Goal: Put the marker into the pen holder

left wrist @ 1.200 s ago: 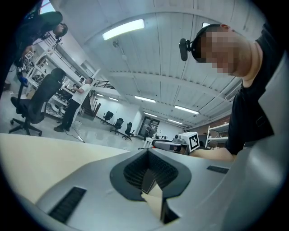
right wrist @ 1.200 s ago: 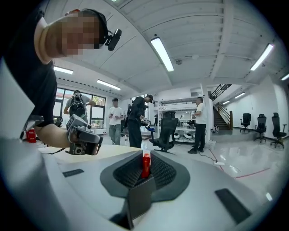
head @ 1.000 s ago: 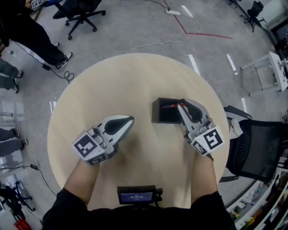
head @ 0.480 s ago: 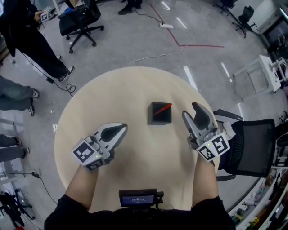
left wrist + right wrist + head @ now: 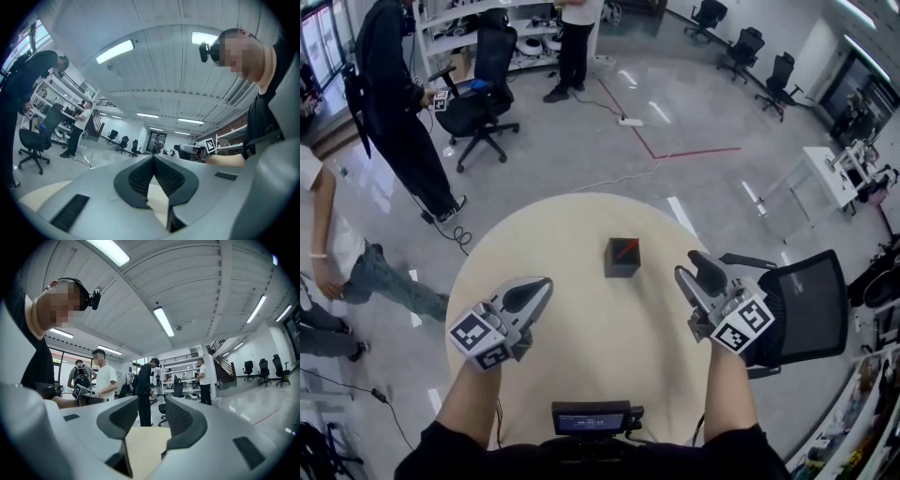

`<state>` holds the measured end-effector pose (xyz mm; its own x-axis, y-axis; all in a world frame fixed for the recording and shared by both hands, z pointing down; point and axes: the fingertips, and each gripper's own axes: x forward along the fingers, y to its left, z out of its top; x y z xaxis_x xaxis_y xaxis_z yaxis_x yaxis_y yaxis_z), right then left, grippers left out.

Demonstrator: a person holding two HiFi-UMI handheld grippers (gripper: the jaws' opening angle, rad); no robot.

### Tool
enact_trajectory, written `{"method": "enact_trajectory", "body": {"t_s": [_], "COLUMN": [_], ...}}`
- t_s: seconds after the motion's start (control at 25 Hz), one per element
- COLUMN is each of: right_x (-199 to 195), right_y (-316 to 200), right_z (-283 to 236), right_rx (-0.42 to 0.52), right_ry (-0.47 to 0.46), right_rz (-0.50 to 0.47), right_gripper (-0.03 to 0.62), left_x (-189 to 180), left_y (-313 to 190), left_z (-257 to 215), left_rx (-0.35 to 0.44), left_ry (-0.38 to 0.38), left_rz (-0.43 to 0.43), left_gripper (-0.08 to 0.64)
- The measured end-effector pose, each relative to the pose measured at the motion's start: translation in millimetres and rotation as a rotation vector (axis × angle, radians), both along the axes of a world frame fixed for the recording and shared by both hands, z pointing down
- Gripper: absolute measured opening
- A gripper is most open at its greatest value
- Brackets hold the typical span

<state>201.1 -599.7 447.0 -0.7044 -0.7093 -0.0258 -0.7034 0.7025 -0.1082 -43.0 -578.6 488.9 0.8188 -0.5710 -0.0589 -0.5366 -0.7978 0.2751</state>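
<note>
The black square pen holder (image 5: 622,258) stands near the middle of the round wooden table (image 5: 581,225). The red marker (image 5: 626,248) lies slanted inside it. My right gripper (image 5: 695,269) hovers to the holder's right, over the table's right edge, open with nothing between its fingers. In the right gripper view its jaws (image 5: 150,414) stand apart, with only tabletop in the gap. My left gripper (image 5: 544,283) is over the near left of the table, shut and empty. Its tips touch in the left gripper view (image 5: 153,158).
A black mesh office chair (image 5: 806,305) stands close against the table's right side. A small screen device (image 5: 591,414) sits at the near edge. People stand at the far left and back, among rolling chairs (image 5: 483,98), with cables on the floor.
The right gripper opened, left the marker in the holder, and drew back to the right and toward me. The head camera tilted up, so the table looks smaller.
</note>
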Motion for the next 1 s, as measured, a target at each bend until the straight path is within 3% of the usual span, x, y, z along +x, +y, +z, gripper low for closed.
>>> {"method": "enact_trajectory", "body": {"t_s": [0.08,0.2,0.32,0.6,1.0], "right_x": [-6.4,-11.1,-17.8,-16.8,50.5], "right_y": [28.5,68.0,110.5,203.2,302.1], "right_z": [-17.9,-42.7,-64.1,-104.6,-117.5], "right_rx": [-0.001,0.008,0.018,0.056,0.047], "right_ry": [0.013,0.017,0.007,0.034,-0.034], "right_rz": [0.004,0.036,0.058,0.023,-0.143], "right_gripper": [0.171,0.059,0.007,0.005,0.004], "left_x": [-12.0,-27.0,-40.5,-46.3,21.5], "left_y": [21.0,50.4,83.2,165.4,301.5], "left_z": [-23.9,-56.6,-84.1,-134.9,-159.8], "left_rx": [0.002,0.034,0.079,0.133,0.133], "left_ry": [-0.003,0.005,0.006,-0.026,0.011], "left_rz": [-0.007,0.011,0.038,0.023,-0.134], "left_gripper": [0.000,0.000,0.000,0.000,0.000]}}
